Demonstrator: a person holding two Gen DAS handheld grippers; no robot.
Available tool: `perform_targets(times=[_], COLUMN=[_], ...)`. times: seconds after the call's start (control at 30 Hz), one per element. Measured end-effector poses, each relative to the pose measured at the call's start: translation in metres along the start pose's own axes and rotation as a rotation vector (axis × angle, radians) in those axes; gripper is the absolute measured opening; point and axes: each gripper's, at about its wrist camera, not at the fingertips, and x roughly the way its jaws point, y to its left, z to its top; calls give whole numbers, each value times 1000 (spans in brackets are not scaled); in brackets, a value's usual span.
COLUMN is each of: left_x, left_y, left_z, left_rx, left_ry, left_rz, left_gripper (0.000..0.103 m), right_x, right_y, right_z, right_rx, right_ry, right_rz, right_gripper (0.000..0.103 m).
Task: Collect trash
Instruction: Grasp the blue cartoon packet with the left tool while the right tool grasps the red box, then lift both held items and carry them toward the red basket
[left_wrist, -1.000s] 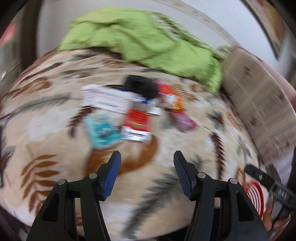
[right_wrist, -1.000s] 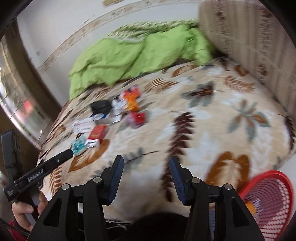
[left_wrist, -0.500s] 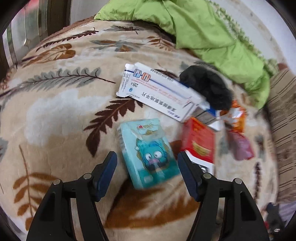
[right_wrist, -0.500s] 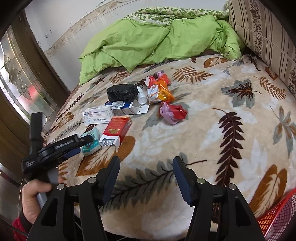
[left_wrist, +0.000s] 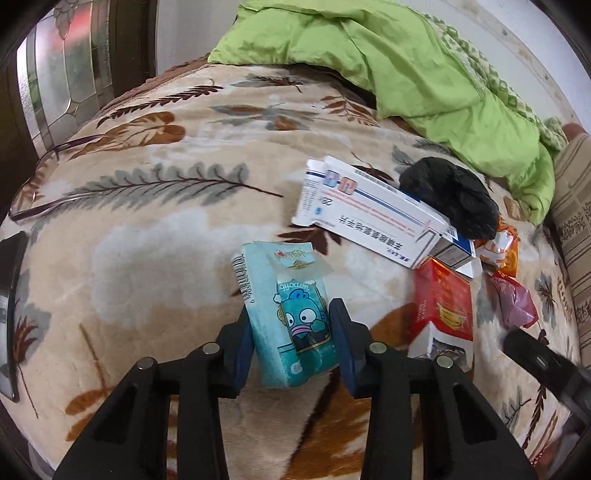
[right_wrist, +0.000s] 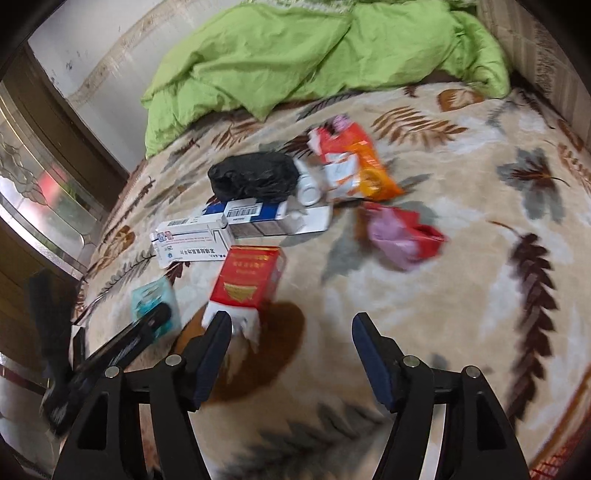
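The left gripper (left_wrist: 293, 341) is pinching the teal tissue pack (left_wrist: 286, 314), its jaws having just been closing onto the pack's two long sides. The pack is lying on the leaf-patterned blanket (left_wrist: 147, 229), nearest of the litter, with the red box (left_wrist: 441, 310) just to its right and the white medicine box (left_wrist: 369, 218) beyond it.

The pack is soft and the pads are holding only its near half, so it could be squashing, sagging or sliding out once lifted; its loose top flap may also be catching.

The right gripper (right_wrist: 291, 350) is hanging spread with nothing between its jaws, near the red box's torn end. That view is blurring. The black bag (left_wrist: 452, 195) is hiding what lies behind it, and no bin is showing in either view.
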Motion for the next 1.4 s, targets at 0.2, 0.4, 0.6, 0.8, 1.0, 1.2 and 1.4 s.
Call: perform_targets(times=[0.2,0.4,0.6,0.8,1.0,1.2,1.4], left_x=[-1,-1,-1,-8,-17,-18,-22], left_y=[7,8,1,-25,-52,-45,-47], left_z=[-1,-3,-4,-12,-20,-17,-19], left_rx=[-11,-12,0,92,177,108,110], left_ry=[0,2,0,-23,-41,-20,-35], left_rz=[-1,-1,-24,-100,-212,-327,-343], left_gripper=[38,38,37,24,16,15,15], right_x=[48,77,67,22,-24,-44,-44], right_y=[25,48,43,34,-1,-24,-30], right_z=[16,23,23,11,-12,-21,-16], right_rx=[0,-78,-107,-136,-87,-54,-33], right_ry=[74,96,65,-54,-159,-197,-198], right_rz=[-19,-78,23,45,39,28,37], right_gripper=[71,75,35,23,23,23,23])
